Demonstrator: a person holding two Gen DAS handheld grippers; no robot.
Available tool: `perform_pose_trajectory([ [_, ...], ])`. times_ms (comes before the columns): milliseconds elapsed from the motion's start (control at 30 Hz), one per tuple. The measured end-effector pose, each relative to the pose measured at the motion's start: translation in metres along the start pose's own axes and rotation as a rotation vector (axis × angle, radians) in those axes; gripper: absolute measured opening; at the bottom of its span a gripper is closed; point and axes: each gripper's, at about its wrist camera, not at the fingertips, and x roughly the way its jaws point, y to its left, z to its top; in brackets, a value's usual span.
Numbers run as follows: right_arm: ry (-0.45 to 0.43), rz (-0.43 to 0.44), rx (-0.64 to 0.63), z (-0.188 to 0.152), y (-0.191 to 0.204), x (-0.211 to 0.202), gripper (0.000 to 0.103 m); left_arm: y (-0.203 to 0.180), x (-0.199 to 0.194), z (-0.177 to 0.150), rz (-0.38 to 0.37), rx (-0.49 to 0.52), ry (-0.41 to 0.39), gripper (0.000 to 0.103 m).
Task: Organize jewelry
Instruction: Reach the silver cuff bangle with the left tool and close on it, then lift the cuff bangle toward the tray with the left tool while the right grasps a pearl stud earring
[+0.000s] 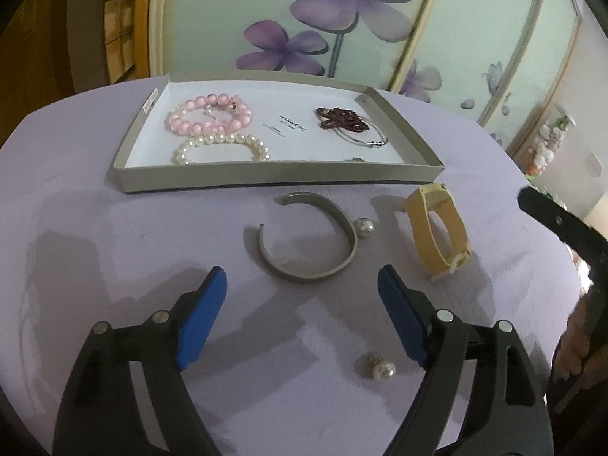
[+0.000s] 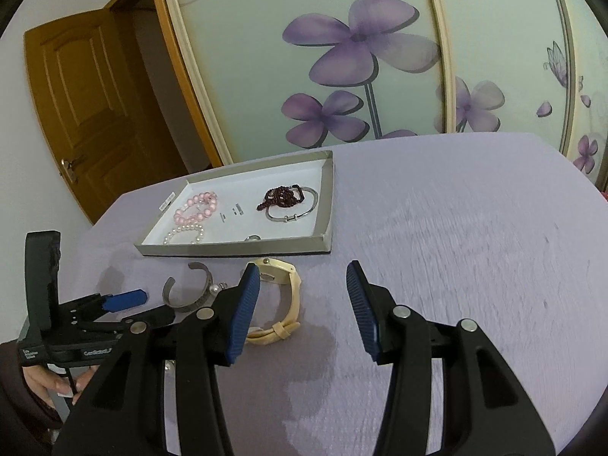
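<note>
Box at twelve o'clock already holds four bracelets. Cuff, watch and two pearls remain outside. Both tongs wide, empty.

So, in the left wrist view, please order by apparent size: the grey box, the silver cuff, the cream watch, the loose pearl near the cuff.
1. grey box
2. silver cuff and cream watch: similar, not ranked
3. loose pearl

My desk wears a lilac cloth. Behind it, pale sliding wardrobe panels printed with purple flowers, cream-framed. Left of them a brown wooden door, metal handle, standing open. Soft, dim indoor light.
</note>
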Motion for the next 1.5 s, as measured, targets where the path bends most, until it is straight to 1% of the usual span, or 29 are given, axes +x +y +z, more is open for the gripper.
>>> perform_pose_trajectory([
  [100, 0.001, 0.002, 0.004, -0.001, -0.002, 0.0, 0.049, -0.003, 0.005, 0.0, 0.024, -0.019, 0.005, 0.082],
  [200, 0.002, 0.004, 0.012, -0.001, -0.005, 0.0, 0.049, -0.01, 0.008, 0.001, 0.048, -0.017, 0.001, 0.082],
  [500, 0.0, 0.009, 0.02, -0.002, -0.006, 0.0, 0.05, -0.029, 0.023, 0.009, 0.2, 0.018, 0.005, 0.082],
  [667, -0.005, 0.008, 0.022, -0.001, -0.006, -0.001, 0.051, -0.032, 0.028, 0.012, 0.243, 0.025, 0.013, 0.08],
  [933, -0.004, 0.015, 0.021, -0.002, -0.003, -0.001, 0.051, -0.025, 0.03, 0.02, 0.256, 0.015, 0.0, 0.065],
  [1167, 0.002, 0.026, 0.015, -0.005, 0.002, -0.001, 0.051, -0.015, 0.027, 0.02, 0.222, 0.039, -0.001, 0.065],
  [1300, 0.001, 0.05, -0.002, -0.009, 0.009, -0.003, 0.051, 0.002, 0.017, 0.016, 0.212, 0.028, -0.009, 0.065],
  [1400, 0.003, 0.07, -0.016, -0.013, 0.015, -0.005, 0.051, 0.017, 0.006, 0.013, 0.221, 0.024, -0.032, 0.065],
  [1500, 0.009, 0.092, -0.033, -0.018, 0.024, -0.006, 0.051, 0.031, -0.008, 0.012, 0.236, 0.031, -0.071, 0.065],
])
